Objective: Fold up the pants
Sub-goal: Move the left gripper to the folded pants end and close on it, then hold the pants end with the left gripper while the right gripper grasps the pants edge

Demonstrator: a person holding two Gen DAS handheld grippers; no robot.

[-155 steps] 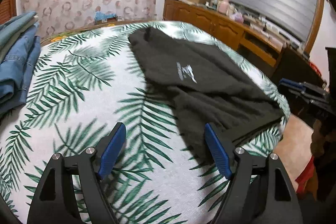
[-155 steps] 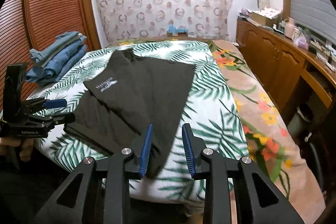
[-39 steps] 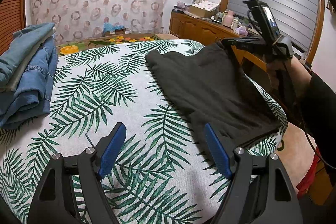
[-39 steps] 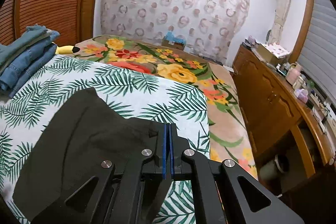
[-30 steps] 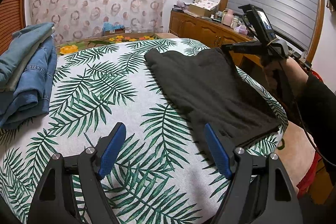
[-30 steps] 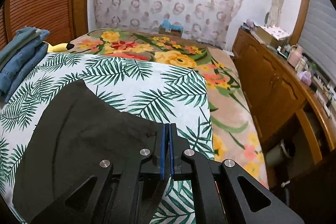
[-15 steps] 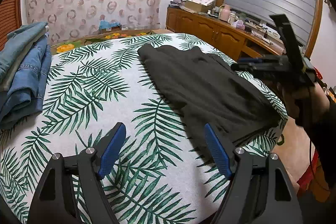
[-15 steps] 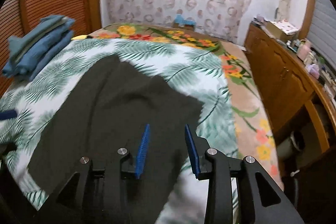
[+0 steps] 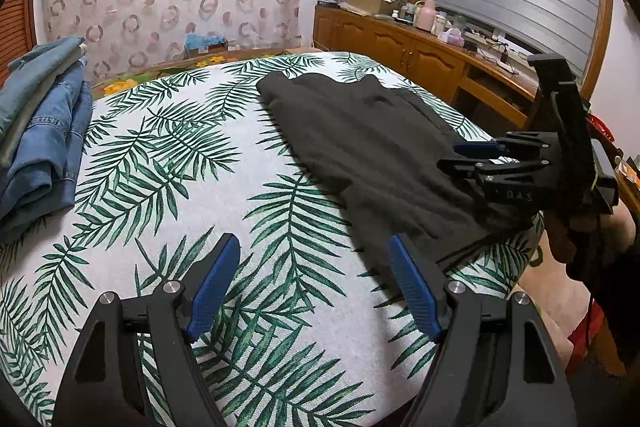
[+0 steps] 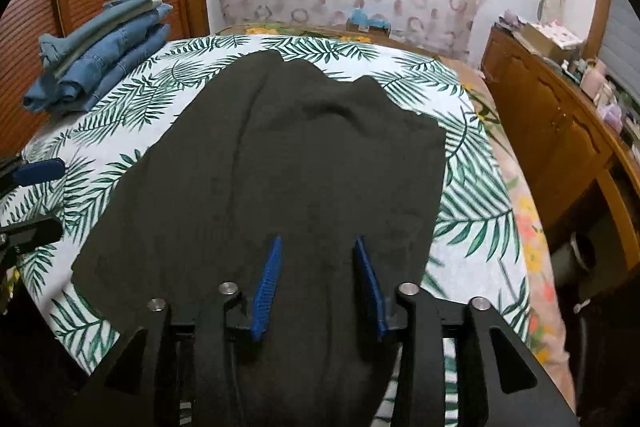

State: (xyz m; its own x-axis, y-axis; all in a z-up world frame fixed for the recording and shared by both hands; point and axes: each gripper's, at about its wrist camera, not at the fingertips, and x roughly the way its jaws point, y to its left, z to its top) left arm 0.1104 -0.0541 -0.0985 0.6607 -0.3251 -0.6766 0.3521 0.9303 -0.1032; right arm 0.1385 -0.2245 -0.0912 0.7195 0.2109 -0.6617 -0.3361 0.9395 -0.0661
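Black fabric, the pants (image 10: 288, 179) lie folded lengthwise on the leaf-print bed (image 9: 168, 187), toward its right side with their near end at the near edge; I judge that fold laid and let go. My right gripper (image 10: 316, 283) has just been opening its jaws, which now stand apart over the near end of the cloth without pinching it, while my left gripper (image 9: 316, 283) hangs spread wide over bare bedcover, gripping nothing. Next I would pinch both near corners and carry them to the far end.
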